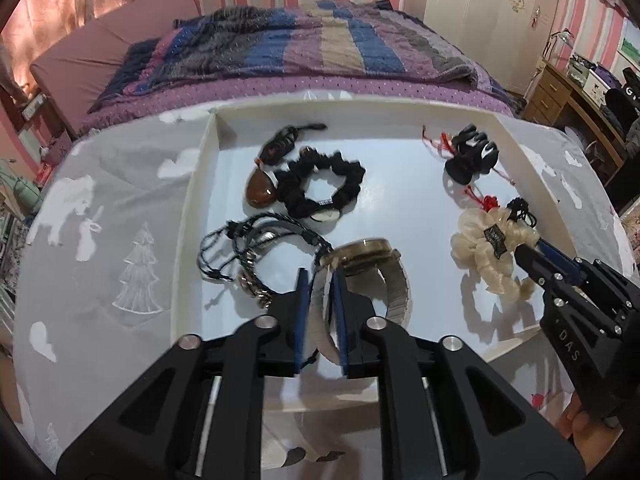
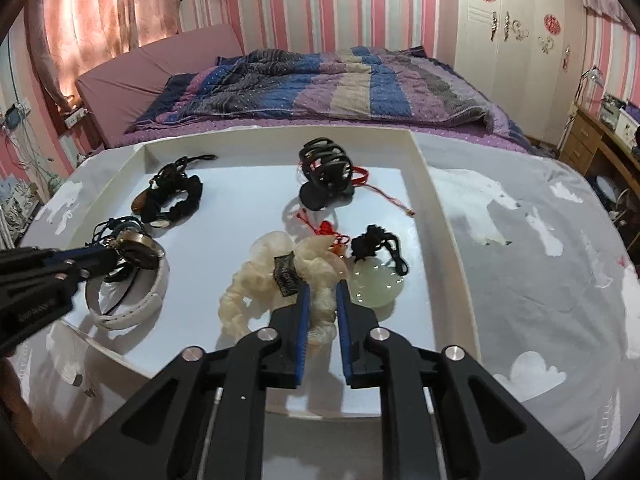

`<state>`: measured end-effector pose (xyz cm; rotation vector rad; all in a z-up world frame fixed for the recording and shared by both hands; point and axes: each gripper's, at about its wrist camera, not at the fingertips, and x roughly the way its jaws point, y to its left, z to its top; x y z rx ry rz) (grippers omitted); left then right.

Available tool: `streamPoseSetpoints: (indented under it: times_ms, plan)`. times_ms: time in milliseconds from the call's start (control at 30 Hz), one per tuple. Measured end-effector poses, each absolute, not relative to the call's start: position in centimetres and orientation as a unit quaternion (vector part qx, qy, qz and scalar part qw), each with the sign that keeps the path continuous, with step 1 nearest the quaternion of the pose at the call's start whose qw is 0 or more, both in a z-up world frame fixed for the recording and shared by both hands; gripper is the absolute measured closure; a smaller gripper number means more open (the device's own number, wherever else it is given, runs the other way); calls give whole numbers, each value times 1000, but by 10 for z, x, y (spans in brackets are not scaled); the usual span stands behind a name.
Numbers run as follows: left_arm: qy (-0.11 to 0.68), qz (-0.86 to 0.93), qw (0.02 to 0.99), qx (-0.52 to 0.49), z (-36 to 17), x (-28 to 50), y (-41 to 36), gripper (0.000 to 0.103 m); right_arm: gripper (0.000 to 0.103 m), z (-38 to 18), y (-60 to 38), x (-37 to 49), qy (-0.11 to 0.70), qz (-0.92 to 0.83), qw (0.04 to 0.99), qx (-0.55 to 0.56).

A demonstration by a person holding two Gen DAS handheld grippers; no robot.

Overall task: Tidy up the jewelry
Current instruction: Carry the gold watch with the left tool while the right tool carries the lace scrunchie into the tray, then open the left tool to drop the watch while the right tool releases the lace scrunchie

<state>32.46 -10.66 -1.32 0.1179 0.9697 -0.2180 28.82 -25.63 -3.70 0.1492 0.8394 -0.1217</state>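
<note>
Seen from the left wrist: left gripper (image 1: 320, 292) low in the centre of the frame, pointing steeply down into a shallow white tray (image 1: 192, 208). Jaws parted only narrowly, with the pale strap of a wristwatch (image 1: 364, 252) standing between the 2 blue pads. Cannot tell whether the pads press on the strap or merely flank it. Watch face tilted up just above the fingertips, strap looping off to the lower right and resting on the tray floor.

Seen from the right wrist: right gripper (image 2: 322, 300) low in the centre, also angled down into the tray. Jaws a little apart, with a fold of the cream scrunchie (image 2: 264, 276) filling the gap between the pads. Cannot tell if gripped or only touched. Rest of the scrunchie spread on the tray floor to the left of the fingers, a dark label on top of it.

Just right of that scrunchie, touching its edge, a pale green jade pendant (image 2: 376, 280) on a black cord. Above them, a knotted red cord (image 2: 328, 228), and further up a black claw clip (image 2: 324, 172).

Back in the left view, upper centre of the tray: a black scrunchie (image 1: 320, 188) with a brown pendant (image 1: 260, 192) against its left side. Below those, left of the watch, a tangle of braided bracelets (image 1: 248, 240).

Tray set on a grey patterned tablecloth (image 1: 100, 240); behind it, a bed (image 1: 320, 40) with a striped quilt.
</note>
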Motion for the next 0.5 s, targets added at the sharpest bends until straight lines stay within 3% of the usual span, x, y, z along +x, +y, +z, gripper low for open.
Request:
streamPoseSetpoints:
  times_ms: [33, 67, 100, 267, 333, 500]
  plan:
    - [457, -102, 882, 57, -7, 320, -105, 70, 66, -35, -257, 286, 405, -59, 909, 75]
    - [451, -101, 885, 57, -1, 317, -104, 64, 55, -31, -258, 284, 401, -57, 911, 79]
    - [442, -100, 890, 57, 7, 311, -102, 56, 52, -25, -258, 280, 395, -59, 913, 77]
    - [426, -99, 897, 56, 29, 280, -92, 41, 47, 1, -259, 262, 382, -54, 918, 87]
    - [419, -97, 901, 54, 36, 263, -86, 26, 43, 14, -254, 247, 373, -52, 923, 81]
    - [389, -90, 915, 55, 64, 209, -67, 7, 39, 49, -236, 197, 363, -36, 927, 80]
